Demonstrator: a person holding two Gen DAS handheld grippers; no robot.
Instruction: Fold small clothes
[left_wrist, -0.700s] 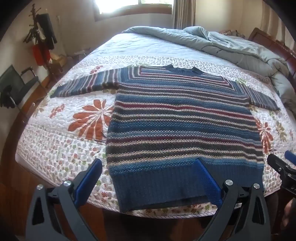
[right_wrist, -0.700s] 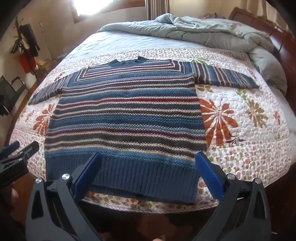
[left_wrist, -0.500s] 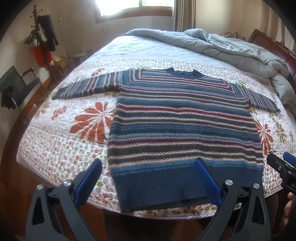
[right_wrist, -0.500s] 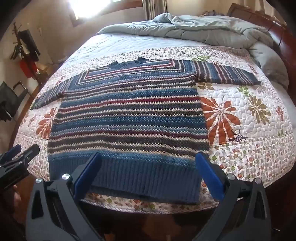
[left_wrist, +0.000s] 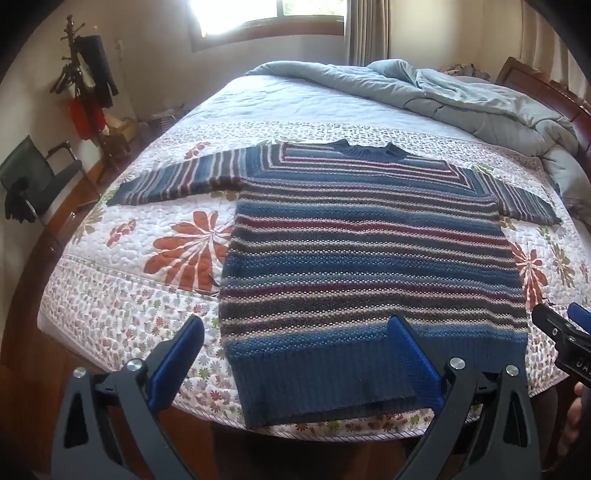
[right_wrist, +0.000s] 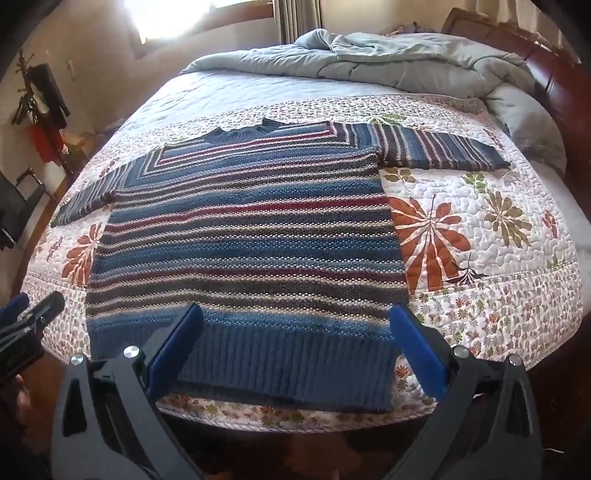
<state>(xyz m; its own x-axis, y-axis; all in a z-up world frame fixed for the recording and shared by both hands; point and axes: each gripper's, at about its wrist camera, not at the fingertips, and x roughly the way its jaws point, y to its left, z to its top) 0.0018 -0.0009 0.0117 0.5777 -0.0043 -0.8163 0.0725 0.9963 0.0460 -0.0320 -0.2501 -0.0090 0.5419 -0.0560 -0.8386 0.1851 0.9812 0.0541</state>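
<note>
Sweater (left_wrist: 369, 251), knitted in blue, dark red and cream stripes, lies spread flat and face-up on the bed's floral quilt (left_wrist: 122, 295), its ribbed blue hem (left_wrist: 332, 376) at the near edge of the bed and its neckline pointing toward twelve o'clock. Going left to right in the left wrist view: a dark chair (left_wrist: 33, 181) and a coat stand (left_wrist: 85, 81) hung with clothes stand by the wall at nine to ten o'clock; the sweater's left sleeve (left_wrist: 177, 181) stretches out toward nine o'clock over the quilt; the body fills the middle; the other sleeve (left_wrist: 528, 206) reaches toward three o'clock. A rumpled grey-blue duvet (left_wrist: 461, 99) is bunched at one to two o'clock, beside a dark wooden headboard (left_wrist: 546, 92). The left hand-held gripper (left_wrist: 295, 354) hovers above the hem's left corner with its blue fingers (left_wrist: 177, 362) spread wide and nothing between them touching. The right hand-held gripper (right_wrist: 295, 350) hangs likewise over the hem's right part, jaws wide apart and holding nothing; its tip also shows at the left view's right edge.
</note>
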